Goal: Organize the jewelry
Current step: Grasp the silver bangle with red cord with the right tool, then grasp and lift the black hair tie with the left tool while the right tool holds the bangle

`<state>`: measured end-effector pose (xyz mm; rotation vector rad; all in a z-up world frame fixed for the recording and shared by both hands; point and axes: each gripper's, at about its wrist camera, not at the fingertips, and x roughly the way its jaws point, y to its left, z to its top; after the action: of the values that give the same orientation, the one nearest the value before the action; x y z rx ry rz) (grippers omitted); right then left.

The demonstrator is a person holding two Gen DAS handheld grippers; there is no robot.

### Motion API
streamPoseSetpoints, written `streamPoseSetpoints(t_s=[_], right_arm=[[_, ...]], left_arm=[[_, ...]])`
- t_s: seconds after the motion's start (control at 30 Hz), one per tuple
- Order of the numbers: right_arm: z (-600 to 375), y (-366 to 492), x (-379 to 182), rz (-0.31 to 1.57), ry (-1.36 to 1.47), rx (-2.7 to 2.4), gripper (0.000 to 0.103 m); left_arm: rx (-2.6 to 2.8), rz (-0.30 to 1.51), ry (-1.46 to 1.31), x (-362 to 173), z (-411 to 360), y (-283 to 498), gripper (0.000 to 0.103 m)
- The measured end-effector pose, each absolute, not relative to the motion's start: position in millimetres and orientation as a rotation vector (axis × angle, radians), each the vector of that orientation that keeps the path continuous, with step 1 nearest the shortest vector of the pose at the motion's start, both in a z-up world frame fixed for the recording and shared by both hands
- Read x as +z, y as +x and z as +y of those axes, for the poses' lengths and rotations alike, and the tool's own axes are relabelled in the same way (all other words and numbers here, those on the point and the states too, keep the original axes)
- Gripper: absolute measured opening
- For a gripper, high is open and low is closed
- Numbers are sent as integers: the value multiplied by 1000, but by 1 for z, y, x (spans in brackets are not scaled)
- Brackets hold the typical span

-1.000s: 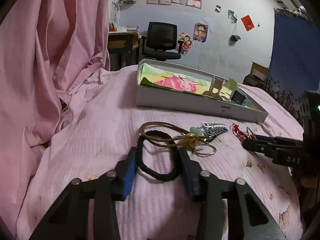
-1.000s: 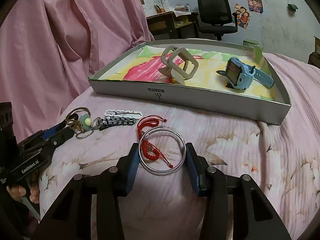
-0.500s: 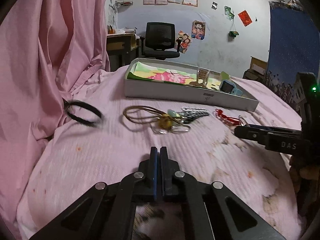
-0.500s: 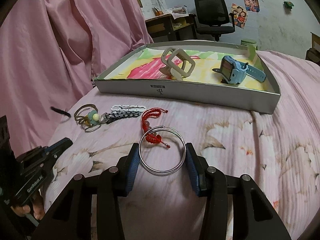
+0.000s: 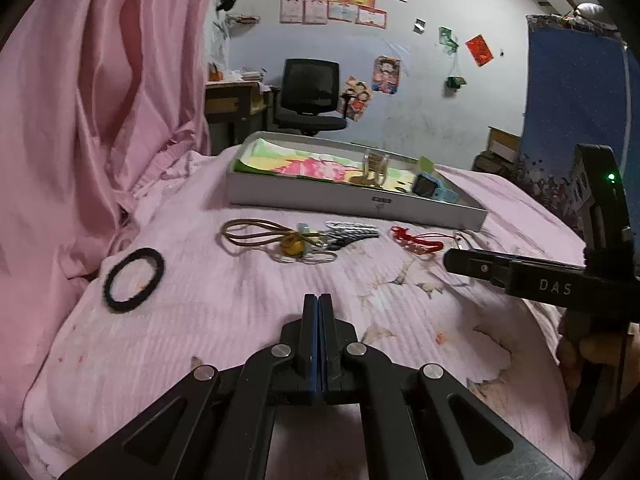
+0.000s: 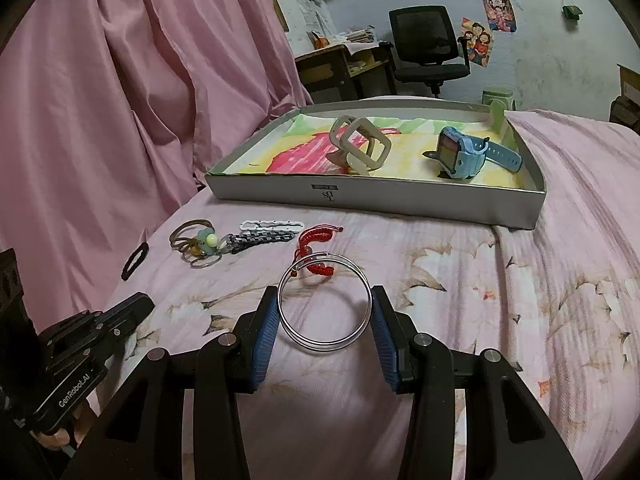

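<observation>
My left gripper (image 5: pixel 318 306) is shut with nothing in it, hovering over the pink bedsheet. A black hair tie (image 5: pixel 134 280) lies flat to its left, apart from it. Further ahead lie a brown cord with a yellow bead and key rings (image 5: pixel 280 238), a black-and-white braided bracelet (image 5: pixel 354 236) and a red braided bracelet (image 5: pixel 416 240). My right gripper (image 6: pixel 325 300) is shut on a silver bangle (image 6: pixel 325 346), its blue pads pressing both sides. The red bracelet (image 6: pixel 316 240) lies just beyond the bangle. The left gripper (image 6: pixel 138 307) shows at lower left.
A grey tray (image 6: pixel 400 200) with a colourful lining sits at the back of the bed, holding a blue watch (image 6: pixel 464 154) and a beige strap piece (image 6: pixel 360 146). A pink curtain (image 5: pixel 100 100) hangs along the left. A white clip (image 6: pixel 272 224) lies near the braided bracelet.
The left gripper closed and the black hair tie sprang out to the left, where it now rests. The left gripper drew back. The right gripper pulled back with the bangle, off the red bracelet.
</observation>
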<state>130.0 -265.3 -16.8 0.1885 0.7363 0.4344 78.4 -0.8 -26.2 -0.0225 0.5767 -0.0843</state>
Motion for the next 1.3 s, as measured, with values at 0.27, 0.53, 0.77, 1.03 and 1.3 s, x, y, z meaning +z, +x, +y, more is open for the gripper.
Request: streamPoseSetpoints(t_s=[0.27,0.53,0.77,1.03,1.3], right_arm=[[-260,131,-16,729,180,451,40],[-250,133,-9,708,166,485,40],[-248,135,-10,712,169,489,40],[-248,135,-10,712,168,489,40],[-247,135,-12,714,167,489,40]], left_arm=[[78,561,-89,-19,38,83,1],[140,631,-158,-27,76,107,1],[141,646,-150,-30,79,112,1],[164,578,-154,-24,86,105,50],[217,563,-166,-20,95,107,50]])
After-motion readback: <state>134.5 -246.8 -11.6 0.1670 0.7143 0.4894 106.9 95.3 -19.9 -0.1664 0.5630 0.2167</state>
